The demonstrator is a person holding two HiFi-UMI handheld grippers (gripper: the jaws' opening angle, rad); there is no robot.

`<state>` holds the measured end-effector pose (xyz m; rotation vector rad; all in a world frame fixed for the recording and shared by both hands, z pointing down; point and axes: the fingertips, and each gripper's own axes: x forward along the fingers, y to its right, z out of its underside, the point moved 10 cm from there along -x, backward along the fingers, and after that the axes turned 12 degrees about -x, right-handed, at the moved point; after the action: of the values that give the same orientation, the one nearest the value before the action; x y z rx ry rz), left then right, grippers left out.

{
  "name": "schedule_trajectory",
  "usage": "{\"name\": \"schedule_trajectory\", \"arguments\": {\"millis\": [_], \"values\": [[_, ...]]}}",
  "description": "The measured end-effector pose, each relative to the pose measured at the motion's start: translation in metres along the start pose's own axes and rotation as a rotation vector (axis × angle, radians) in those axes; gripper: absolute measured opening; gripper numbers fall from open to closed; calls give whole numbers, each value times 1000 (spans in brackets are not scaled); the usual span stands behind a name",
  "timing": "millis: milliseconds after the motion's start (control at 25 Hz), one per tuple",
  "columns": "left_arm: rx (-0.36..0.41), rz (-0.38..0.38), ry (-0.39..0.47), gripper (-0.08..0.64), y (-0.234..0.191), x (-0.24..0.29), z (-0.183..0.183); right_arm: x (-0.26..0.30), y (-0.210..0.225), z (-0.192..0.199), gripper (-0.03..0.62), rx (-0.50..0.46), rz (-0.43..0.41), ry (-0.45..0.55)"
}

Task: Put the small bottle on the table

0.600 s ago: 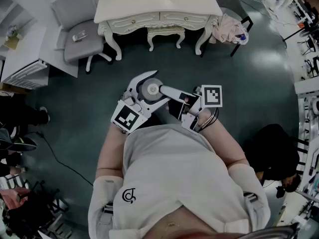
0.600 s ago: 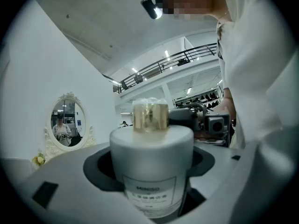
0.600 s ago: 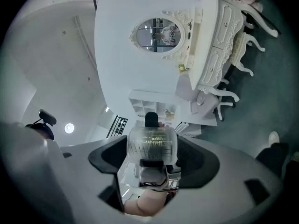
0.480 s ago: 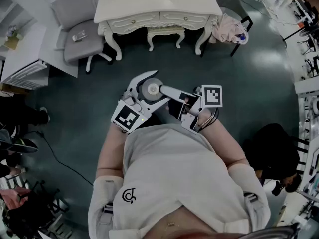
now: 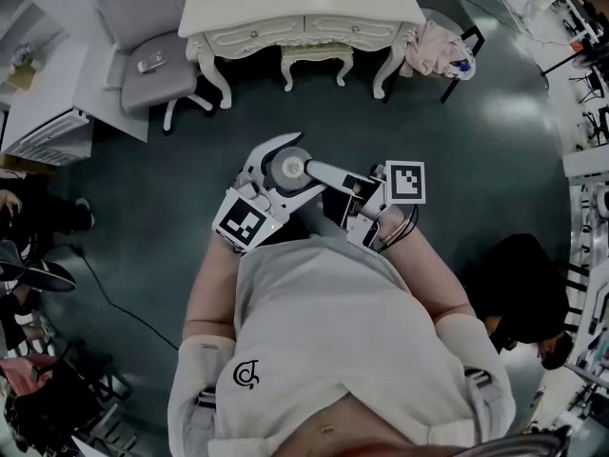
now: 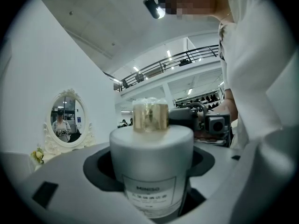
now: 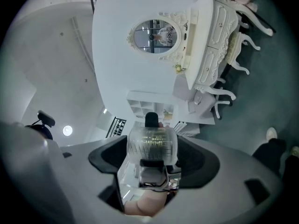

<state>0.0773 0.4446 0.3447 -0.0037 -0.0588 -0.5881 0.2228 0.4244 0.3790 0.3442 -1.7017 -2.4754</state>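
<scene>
The small bottle [image 5: 285, 170] is white with a gold cap [image 6: 150, 116] and stands upright in front of my chest. My left gripper [image 5: 291, 165] is shut on its body [image 6: 152, 171], one jaw on each side. My right gripper [image 5: 314, 171] comes in from the right at cap height, and its dark tip [image 6: 187, 119] shows just behind the cap. In the right gripper view a pale translucent cylinder [image 7: 153, 146] sits between my right gripper's [image 7: 153, 158] wide-spread jaws. The pads do not press on it.
The white dressing table [image 5: 285, 12] with its stool [image 5: 317, 65] stands ahead across the dark floor. A grey chair [image 5: 152, 69] is to its left, and a chair draped in pink cloth [image 5: 438, 50] to its right. A cable [image 5: 114, 303] crosses the floor on the left. People stand at both edges.
Both grippers and the bottle keep the same pose. The dressing table sits slightly higher in the head view, and a person at the left edge has shifted.
</scene>
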Motion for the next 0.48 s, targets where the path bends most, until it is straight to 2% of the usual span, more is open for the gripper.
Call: {"name": "schedule_trajectory", "arguments": {"millis": [320, 480], "values": [[-51, -8, -7, 356, -22, 2, 14, 12, 19, -10, 341, 29, 25, -2], [-75, 5, -9, 356, -62, 9, 25, 36, 38, -35, 341, 23, 28, 14]]}}
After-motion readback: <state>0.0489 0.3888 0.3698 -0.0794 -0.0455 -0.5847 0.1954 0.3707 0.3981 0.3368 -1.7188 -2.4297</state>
